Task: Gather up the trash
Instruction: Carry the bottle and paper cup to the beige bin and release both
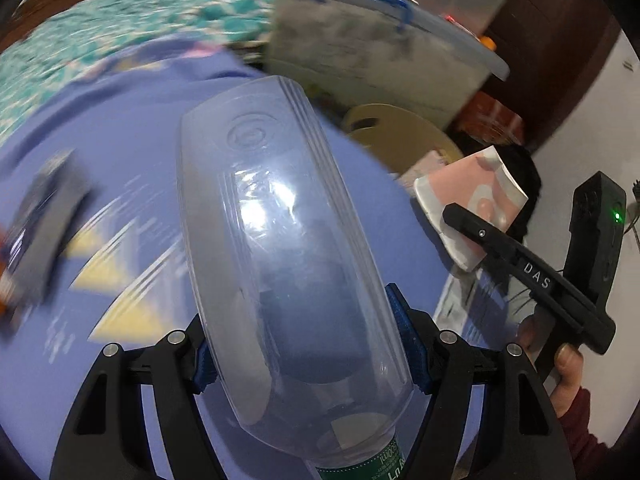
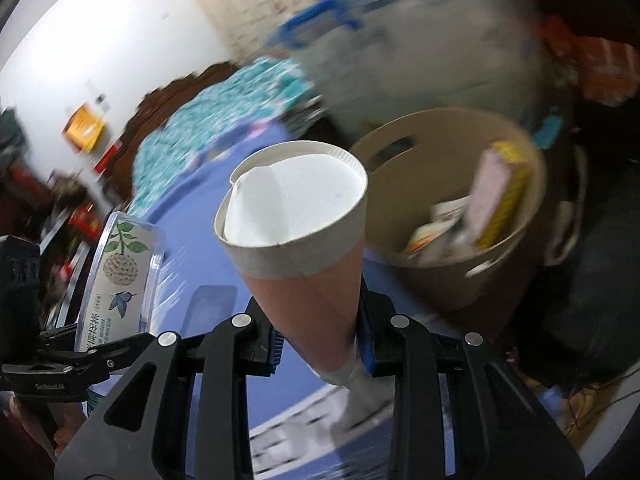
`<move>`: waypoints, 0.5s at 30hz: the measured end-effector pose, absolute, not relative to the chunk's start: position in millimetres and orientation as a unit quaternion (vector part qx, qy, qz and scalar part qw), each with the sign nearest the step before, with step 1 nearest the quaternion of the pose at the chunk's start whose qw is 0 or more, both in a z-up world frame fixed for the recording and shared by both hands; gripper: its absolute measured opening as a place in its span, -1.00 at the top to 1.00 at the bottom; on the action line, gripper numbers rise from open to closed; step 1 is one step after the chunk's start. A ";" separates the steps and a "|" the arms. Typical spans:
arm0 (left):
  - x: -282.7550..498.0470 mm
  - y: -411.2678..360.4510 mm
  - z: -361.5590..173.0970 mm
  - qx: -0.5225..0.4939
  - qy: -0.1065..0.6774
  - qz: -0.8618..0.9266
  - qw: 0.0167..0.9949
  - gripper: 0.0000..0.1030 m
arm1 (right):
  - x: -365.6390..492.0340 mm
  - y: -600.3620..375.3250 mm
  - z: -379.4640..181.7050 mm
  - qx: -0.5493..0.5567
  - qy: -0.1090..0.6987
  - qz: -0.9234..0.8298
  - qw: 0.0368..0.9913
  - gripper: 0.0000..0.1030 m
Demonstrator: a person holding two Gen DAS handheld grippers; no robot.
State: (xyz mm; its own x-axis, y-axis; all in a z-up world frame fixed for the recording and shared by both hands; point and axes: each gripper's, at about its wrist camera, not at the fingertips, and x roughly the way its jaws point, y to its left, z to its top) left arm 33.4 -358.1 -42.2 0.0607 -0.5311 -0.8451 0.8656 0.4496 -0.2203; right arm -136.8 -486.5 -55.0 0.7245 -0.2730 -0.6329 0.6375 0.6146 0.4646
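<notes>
Clear plastic fills the left wrist view, where the left gripper [image 1: 308, 344] pinches an empty drink bottle [image 1: 292, 264] between its blue pads, base pointing away and green-labelled neck back toward the camera. Beside it, the right gripper [image 2: 320, 344] is pressed onto the narrow end of a crushed pink paper cup [image 2: 300, 248], its white rim leading. The tan waste basket [image 2: 452, 276], already holding cartons and wrappers, stands past the edge of the purple-covered table [image 2: 200, 240], ahead and to the right of the cup in the right wrist view. Seen from the left wrist, its rim [image 1: 400, 136] shows beyond the bottle's far end. Judged from both views, the right hand is the nearer to the basket, so the cup looks likelier to drop first.
</notes>
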 end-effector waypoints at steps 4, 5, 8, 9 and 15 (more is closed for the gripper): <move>24.2 -428.6 -45.3 0.199 0.470 -0.530 0.677 -0.31 | -149.7 -527.7 -57.4 0.368 0.249 -0.292 0.847 0.39; 22.6 -439.5 -47.1 0.202 0.471 -0.536 0.671 -0.31 | -151.2 -537.6 -58.1 0.375 0.246 -0.296 0.843 0.38; 22.4 -479.5 -54.0 0.205 0.480 -0.552 0.650 -0.32 | -153.7 -556.1 -61.7 0.395 0.235 -0.309 0.833 0.27; 23.3 -490.6 -56.0 0.205 0.482 -0.555 0.646 -0.33 | -154.9 -558.7 -62.7 0.401 0.230 -0.319 0.827 0.19; 47.3 -526.6 -59.5 0.155 0.498 -0.555 0.648 -0.66 | -167.2 -563.4 -58.3 0.413 0.181 -0.362 0.816 -0.34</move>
State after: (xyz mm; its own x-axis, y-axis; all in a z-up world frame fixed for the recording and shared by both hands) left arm 47.3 -526.6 -59.5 -0.1128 -0.5653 -0.8171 0.8736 0.3355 -0.3526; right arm -167.2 -563.4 -58.3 0.6718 -0.4412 -0.5949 0.7407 0.3965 0.5424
